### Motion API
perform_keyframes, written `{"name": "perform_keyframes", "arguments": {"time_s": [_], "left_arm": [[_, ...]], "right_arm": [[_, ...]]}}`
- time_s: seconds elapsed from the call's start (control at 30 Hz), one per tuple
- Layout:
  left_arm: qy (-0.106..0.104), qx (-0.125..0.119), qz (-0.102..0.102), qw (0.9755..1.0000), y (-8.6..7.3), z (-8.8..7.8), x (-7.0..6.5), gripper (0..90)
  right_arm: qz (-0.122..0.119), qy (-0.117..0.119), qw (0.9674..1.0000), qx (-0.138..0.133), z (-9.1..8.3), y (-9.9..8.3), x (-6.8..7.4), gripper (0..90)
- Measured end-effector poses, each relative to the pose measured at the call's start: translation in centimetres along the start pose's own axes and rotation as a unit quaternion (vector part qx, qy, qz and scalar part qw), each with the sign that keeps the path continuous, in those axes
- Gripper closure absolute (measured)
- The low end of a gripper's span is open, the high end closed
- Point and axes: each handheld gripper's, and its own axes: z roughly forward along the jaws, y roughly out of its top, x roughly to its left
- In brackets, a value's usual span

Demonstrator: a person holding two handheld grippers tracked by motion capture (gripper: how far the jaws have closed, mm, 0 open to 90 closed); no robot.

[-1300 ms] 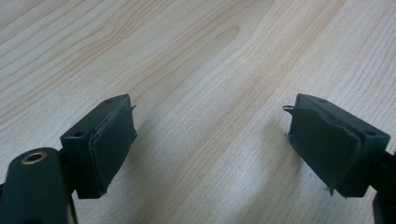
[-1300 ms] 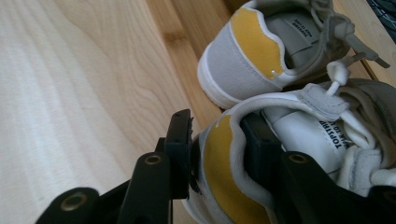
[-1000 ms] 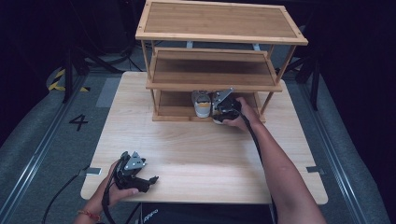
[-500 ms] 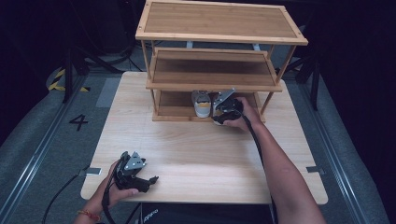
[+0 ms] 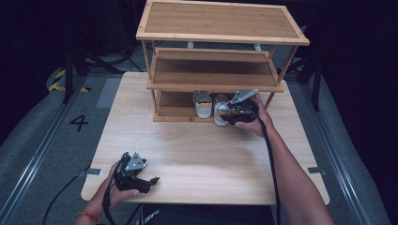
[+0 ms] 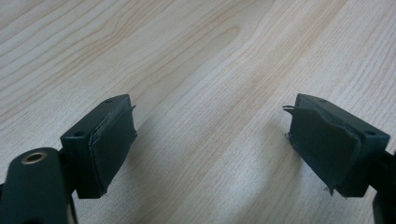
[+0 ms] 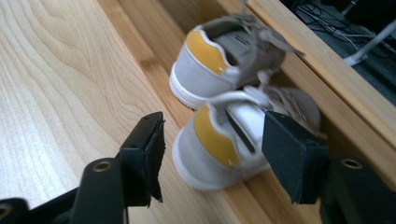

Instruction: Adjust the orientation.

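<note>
Two small grey-and-white shoes with yellow heel patches stand side by side on the bottom board of a wooden rack (image 5: 216,84): the left shoe (image 5: 202,104) (image 7: 219,60) and the right shoe (image 5: 220,112) (image 7: 219,140). My right gripper (image 5: 230,117) (image 7: 215,128) is just in front of the right shoe's heel. Its jaws have just been opening; the heel lies between them and the pads do not press on it. At the table's near left, my left gripper (image 5: 152,180) (image 6: 210,121) rests open over bare wood, holding nothing.
The rack has three boards, its top board (image 5: 220,21) widest, and stands at the back of the light wooden table (image 5: 202,154). The rack's front rail (image 7: 140,51) lies under the shoes' heels. A cable trails from each gripper toward the near edge.
The right gripper's jaws went from shut on the right shoe to apart, and the hand drew back a little from the rack. The shoe stays on the bottom board. The left gripper kept still.
</note>
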Motion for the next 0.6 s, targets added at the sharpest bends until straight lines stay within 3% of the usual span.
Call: {"name": "perform_keyframes", "arguments": {"time_s": [0.27, 0.4, 0.6], "left_arm": [[0.001, 0.000, -0.001, 1.0000, 0.0, 0.0, 0.0, 14.8], [0.001, 0.000, -0.001, 1.0000, 0.0, 0.0, 0.0, 14.8], [0.001, 0.000, -0.001, 1.0000, 0.0, 0.0, 0.0, 14.8]], "right_arm": [[0.053, 0.004, 0.9985, 0.016, 0.9, -2.8, -0.3, 31.2], [0.064, 0.008, 0.9974, 0.031, 2.3, -3.6, -0.1, 26.1], [0.086, 0.007, 0.9957, 0.034, 3.8, -4.0, -0.3, 26.2]]}}
